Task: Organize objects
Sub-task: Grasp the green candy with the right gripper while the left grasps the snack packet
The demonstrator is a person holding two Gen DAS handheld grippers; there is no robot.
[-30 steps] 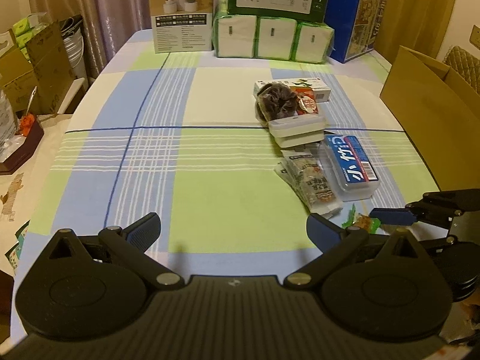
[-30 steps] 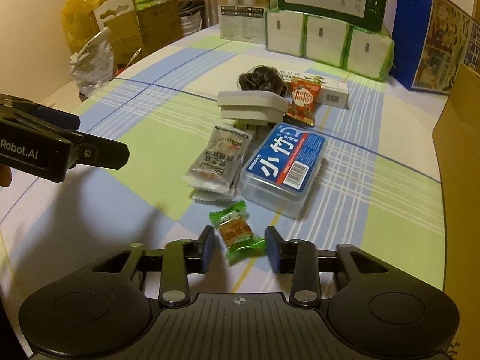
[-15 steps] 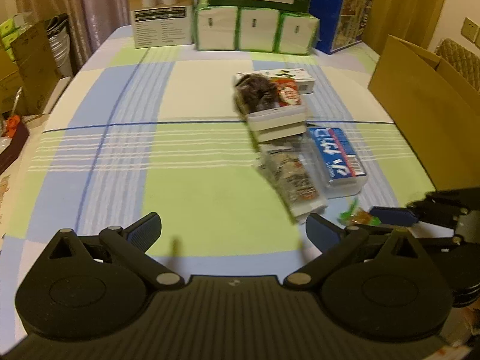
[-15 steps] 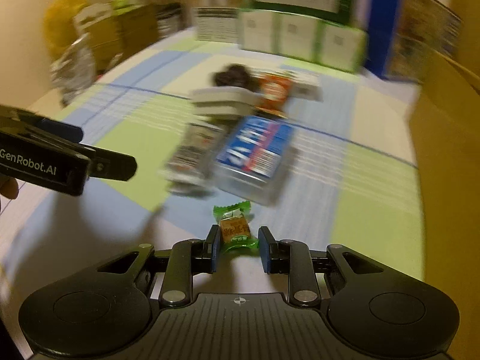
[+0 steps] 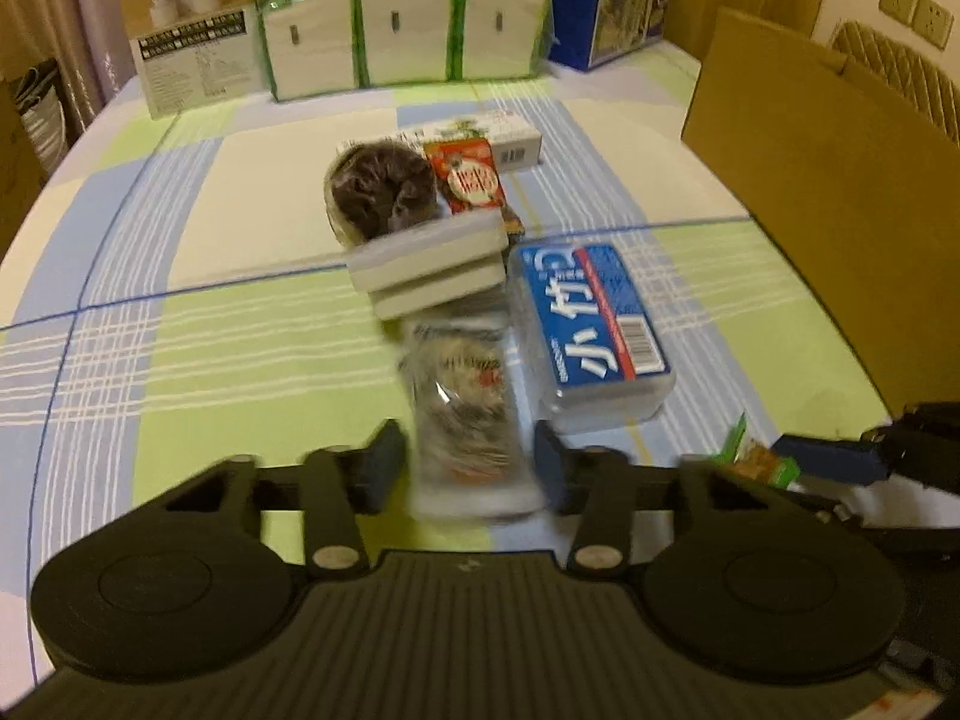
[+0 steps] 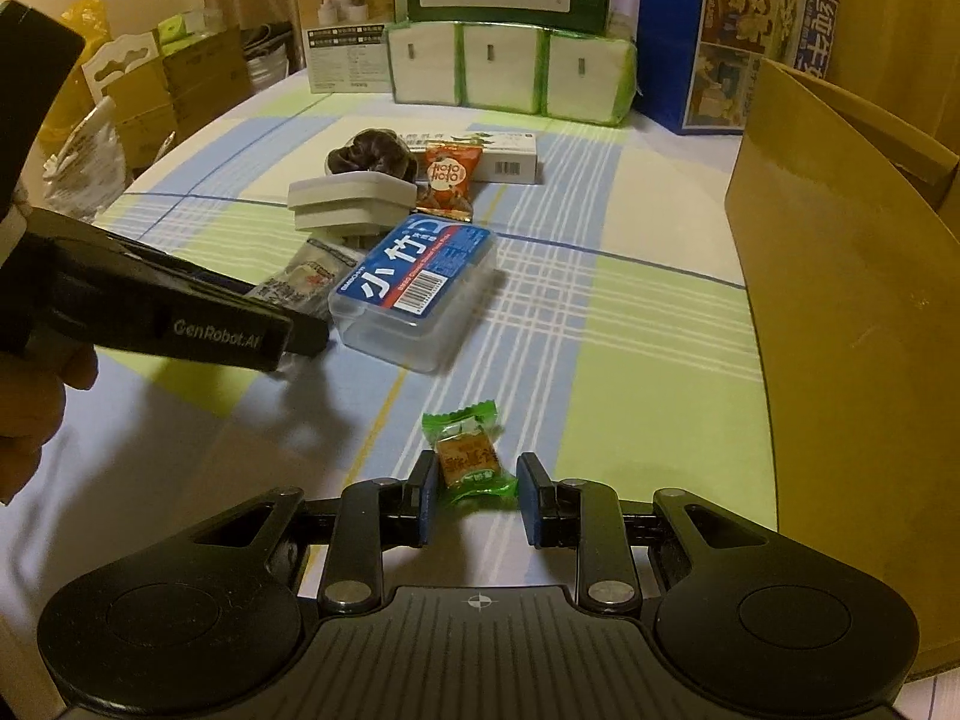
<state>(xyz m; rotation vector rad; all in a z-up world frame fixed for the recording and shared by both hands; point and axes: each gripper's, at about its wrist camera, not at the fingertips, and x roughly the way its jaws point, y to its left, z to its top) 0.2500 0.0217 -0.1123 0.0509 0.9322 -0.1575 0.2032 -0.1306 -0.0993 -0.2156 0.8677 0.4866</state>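
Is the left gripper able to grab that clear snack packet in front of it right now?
Probably yes. The left gripper is open with the snack packet already lying between its fingers, nothing on top of it. The plastic box sits close on the right, but seems to leave room.

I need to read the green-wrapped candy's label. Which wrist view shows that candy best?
The right wrist view: the green-wrapped candy lies whole and sharp between the right gripper fingers, which do not visibly touch it. In the left wrist view the candy is a small blurred sliver at the right edge, partly hidden.
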